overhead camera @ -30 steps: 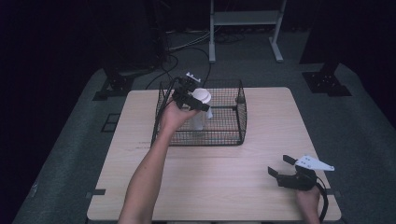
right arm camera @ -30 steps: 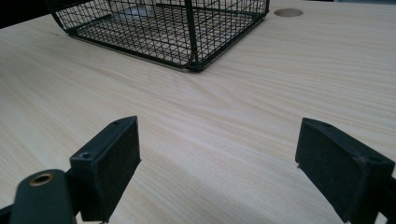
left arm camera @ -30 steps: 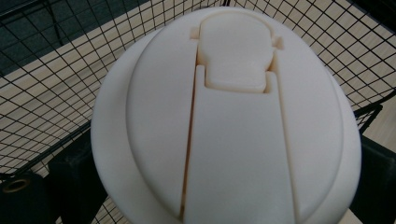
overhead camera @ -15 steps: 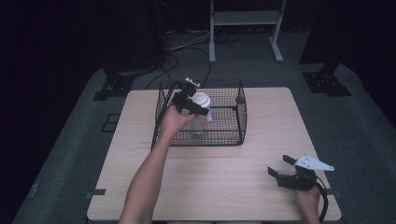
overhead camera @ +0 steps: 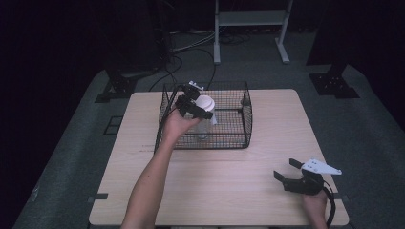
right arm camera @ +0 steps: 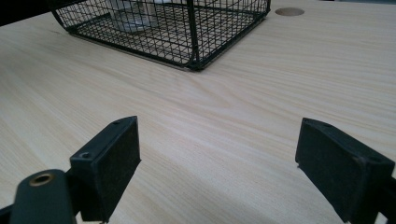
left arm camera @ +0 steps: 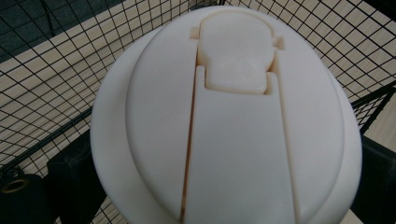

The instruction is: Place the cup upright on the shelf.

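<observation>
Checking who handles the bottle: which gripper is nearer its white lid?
Left. The left gripper is clamped at the white lid over the wire basket; the right gripper rests open at the table's near right.

No readable lettering, brand, number or sign appears anywhere. The white lid (left arm camera: pixel 229 116) of the bottle, seen close in the left gripper view, carries moulded seams and a flip tab but no print. The wire basket (overhead camera: pixel 239 138) and the wooden surface (overhead camera: pixel 267 191) are unmarked; the bottle's clear body, small and dim in the high view, possibly bears a label, unreadable here.
</observation>
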Available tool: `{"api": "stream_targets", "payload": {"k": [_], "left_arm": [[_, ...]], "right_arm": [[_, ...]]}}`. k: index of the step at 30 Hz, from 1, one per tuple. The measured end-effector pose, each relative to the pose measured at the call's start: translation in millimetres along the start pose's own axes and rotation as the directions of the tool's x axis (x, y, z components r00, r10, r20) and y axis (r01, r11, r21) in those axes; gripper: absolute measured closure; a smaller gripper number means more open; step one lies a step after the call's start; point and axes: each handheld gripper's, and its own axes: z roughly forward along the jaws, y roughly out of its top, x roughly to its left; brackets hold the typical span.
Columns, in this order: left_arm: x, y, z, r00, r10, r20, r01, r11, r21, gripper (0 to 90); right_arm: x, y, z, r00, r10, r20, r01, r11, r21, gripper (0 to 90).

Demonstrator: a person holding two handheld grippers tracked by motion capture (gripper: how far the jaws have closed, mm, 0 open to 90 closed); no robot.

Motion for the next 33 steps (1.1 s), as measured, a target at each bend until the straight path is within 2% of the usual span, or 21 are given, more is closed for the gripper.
{"api": "stream_targets", "payload": {"k": [12,33], "left_arm": [[0.8,-5.3,-2.4,0.9999,-0.006,0.012,0.006,0.9998,-0.020,4.2],[-6.3,-4.4,-12.6,0.9996,0.026,0.015,-0.025,0.9981,-0.055,2.4]], "right_arm": [[0.2,0.0,0.1,1.0000,0.001,0.001,-0.001,1.000,0.003,12.9],[0.1,0.0,0.5,1.0000,-0.001,0.003,0.001,1.000,0.003,12.9]]}}
